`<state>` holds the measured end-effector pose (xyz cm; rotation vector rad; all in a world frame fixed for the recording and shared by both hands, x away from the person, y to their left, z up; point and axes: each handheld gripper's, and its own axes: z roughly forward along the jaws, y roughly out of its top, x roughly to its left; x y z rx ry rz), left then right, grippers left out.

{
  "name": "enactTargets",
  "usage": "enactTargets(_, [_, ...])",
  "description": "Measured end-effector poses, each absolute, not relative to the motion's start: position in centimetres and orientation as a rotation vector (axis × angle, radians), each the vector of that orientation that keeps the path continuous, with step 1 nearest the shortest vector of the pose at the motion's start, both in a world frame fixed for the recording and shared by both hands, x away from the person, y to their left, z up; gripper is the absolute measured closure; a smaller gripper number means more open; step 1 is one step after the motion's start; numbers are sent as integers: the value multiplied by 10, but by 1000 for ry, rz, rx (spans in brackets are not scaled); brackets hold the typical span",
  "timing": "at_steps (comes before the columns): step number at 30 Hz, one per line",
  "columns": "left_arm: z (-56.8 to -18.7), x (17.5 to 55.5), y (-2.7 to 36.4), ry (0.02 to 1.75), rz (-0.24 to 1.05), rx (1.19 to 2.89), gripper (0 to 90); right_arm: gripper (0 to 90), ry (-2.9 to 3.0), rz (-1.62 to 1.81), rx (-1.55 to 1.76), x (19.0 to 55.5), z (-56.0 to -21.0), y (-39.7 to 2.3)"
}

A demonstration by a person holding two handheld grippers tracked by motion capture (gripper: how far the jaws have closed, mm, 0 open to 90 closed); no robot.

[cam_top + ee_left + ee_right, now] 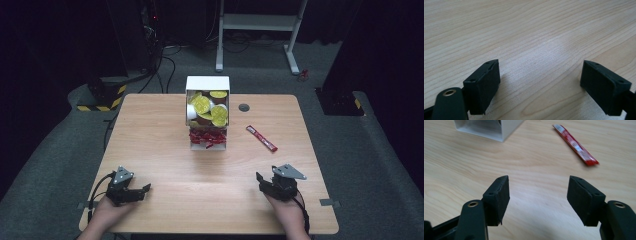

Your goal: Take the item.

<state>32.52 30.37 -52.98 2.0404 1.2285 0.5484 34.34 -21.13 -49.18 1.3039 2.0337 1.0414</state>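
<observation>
- I have the right gripper (262, 181) resting low on the counter (165, 150) at about five o'clock. Its jaws stand well apart with nothing between them, just bare wood showing in the right gripper view.
- My left gripper (141, 191) sits at about seven o'clock, near the counter's front edge. Its jaws are spread wide too and hold nothing; the left gripper view shows plain wood grain ahead of them.
- The red stick packet (261, 138) lies flat on the counter at roughly two o'clock from the centre, angled, apart from the white box (207, 82). From the right gripper it is ahead and slightly right, at about one o'clock (575, 145), well clear of the jaws.
- The white box stands at twelve o'clock, open toward me. Its upper part holds cups with yellow lids (209, 109), and its lower compartment holds a bundle of red packets (206, 137) that look like the loose one.
- I judge the work in hand to be sorting that loose packet: picking it up and, most likely, putting it with the others in the box's lower compartment.
- As things lie, little of that is done. The packet is untouched on the wood, and neither gripper has anything in its grasp.
- What is left, as I read it: bring the right gripper forward to the packet, close on it across its narrow width, lift, carry it to the box and release.
</observation>
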Motion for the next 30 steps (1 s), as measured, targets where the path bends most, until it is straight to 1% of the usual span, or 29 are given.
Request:
enactTargets(3, [-530,325,304,1228,549,2041,165,338,2026,1018,1317,339,-494,-220])
enactTargets(6, [-530,325,304,1228,550,2039,165,326,2002,962,1361,332,-504,-240])
enactTargets(9, [-530,325,304,1228,548,2040,165,327,1999,931,1376,331,-509,-249])
enactTargets(10, [-530,325,303,1230,549,2034,165,316,1998,884,1411,331,-516,-258])
enactTargets(12, [-530,325,303,1231,549,2034,165,305,2007,865,1422,332,-518,-260])
enactTargets(14, [-530,325,303,1231,549,2031,166,278,2033,851,1458,336,-523,-266])
enactTargets(17, [-530,325,303,1231,550,2032,167,178,2041,843,1492,344,-524,-266])
enactTargets(21, [-530,325,303,1231,551,2029,168,174,2003,827,1525,349,-524,-261])
enactTargets(23, [-530,325,303,1232,550,2029,168,187,2009,832,1517,349,-524,-258])
enactTargets(30, [-530,325,303,1240,556,2023,171,180,2016,843,1524,347,-524,-259])
